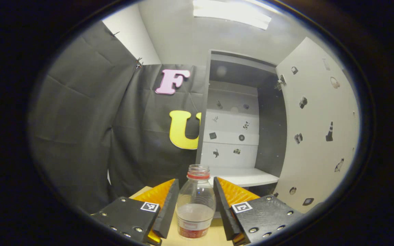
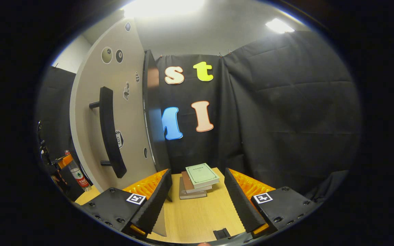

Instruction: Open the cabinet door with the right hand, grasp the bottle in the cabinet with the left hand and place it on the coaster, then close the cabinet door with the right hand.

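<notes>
Left gripper view: our left gripper (image 1: 196, 205) straddles the bottle (image 1: 196, 201) on the bench, out of the cabinet (image 1: 238, 136); whether the fingers press it, we can't tell. Right gripper view: right gripper (image 2: 197, 201) gapes empty near the door handle (image 2: 109, 133). Risk: no coaster in sight, so the uncapped bottle could be set down off target and spill.

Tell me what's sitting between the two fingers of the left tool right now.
The bottle stands upright between the left tool's fingers, on the wooden table, seen in the left gripper view. Narrow gaps show on both sides, so the fingers don't press it.
</notes>
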The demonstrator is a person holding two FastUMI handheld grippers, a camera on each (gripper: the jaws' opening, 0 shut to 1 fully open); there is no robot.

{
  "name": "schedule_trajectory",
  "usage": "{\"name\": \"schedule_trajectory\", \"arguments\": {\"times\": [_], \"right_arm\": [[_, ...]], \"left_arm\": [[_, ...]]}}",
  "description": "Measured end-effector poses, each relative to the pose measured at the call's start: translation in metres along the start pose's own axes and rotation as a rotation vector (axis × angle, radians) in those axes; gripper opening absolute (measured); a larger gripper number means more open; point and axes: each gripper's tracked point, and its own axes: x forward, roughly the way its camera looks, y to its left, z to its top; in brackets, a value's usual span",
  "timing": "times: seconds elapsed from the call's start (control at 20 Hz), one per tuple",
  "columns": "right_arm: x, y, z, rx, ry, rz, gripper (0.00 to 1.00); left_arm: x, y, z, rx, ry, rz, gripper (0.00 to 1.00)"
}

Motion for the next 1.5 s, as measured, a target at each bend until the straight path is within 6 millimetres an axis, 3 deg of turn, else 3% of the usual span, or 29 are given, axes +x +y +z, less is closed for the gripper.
{"name": "schedule_trajectory", "arguments": {"times": [0.05, 0.1, 0.35, 0.6, 0.85, 0.9, 1.15, 1.5], "right_arm": [[0.000, 0.001, -0.002, -0.001, 0.001, 0.005, 0.93], [0.001, 0.003, -0.003, -0.004, 0.001, 0.009, 0.98], [0.007, 0.003, -0.006, -0.015, -0.016, -0.003, 0.98], [0.012, 0.004, -0.022, -0.082, 0.032, -0.002, 0.98], [0.015, 0.005, -0.023, -0.114, 0.028, -0.013, 0.98], [0.015, 0.004, -0.024, -0.126, 0.029, -0.019, 0.98], [0.016, 0.007, -0.034, -0.168, 0.058, -0.019, 0.98], [0.017, 0.013, -0.045, -0.194, 0.081, -0.005, 1.00]], "left_arm": [[-0.006, 0.001, -0.008, -0.007, 0.003, -0.001, 0.63], [-0.011, 0.002, -0.016, -0.015, 0.002, -0.005, 0.62], [-0.035, 0.002, -0.060, -0.010, 0.007, -0.020, 0.62], [-0.046, 0.012, -0.111, -0.022, 0.030, 0.000, 0.62], [-0.051, 0.022, -0.158, -0.040, 0.059, 0.026, 0.59], [-0.053, 0.025, -0.166, -0.044, 0.065, 0.036, 0.62], [-0.063, 0.035, -0.194, -0.047, 0.086, 0.065, 0.59], [-0.078, 0.042, -0.218, -0.025, 0.117, 0.086, 0.65]]}}
